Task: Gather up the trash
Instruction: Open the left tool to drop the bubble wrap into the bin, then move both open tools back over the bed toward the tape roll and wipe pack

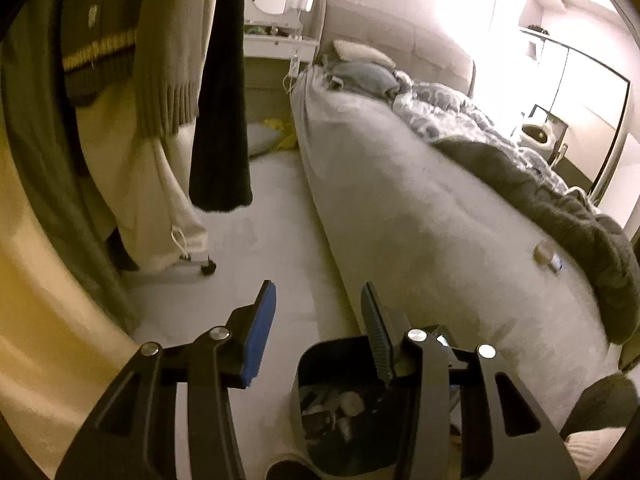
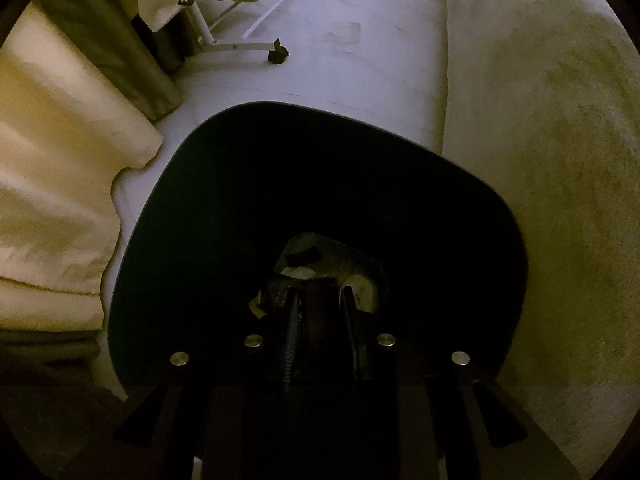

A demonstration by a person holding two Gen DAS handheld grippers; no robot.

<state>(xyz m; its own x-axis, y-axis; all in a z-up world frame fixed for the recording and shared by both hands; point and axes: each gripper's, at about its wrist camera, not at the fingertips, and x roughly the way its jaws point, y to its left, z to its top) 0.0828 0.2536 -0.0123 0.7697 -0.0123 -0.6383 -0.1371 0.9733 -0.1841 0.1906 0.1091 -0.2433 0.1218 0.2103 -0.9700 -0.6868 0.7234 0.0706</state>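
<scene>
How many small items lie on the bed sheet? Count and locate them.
2: a tan round item beside the dark blanket, a bluish item next to it. Bedding may hide more.

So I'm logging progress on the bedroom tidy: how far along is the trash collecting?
Partly done: the dark bin on the floor beside the bed already holds some rubbish. In hand: the right tongs are down inside the bin, nearly shut on something dark that I cannot identify. The left tongs are open and empty above it. Left: at least two small items lying on the bed near the grey blanket.
</scene>
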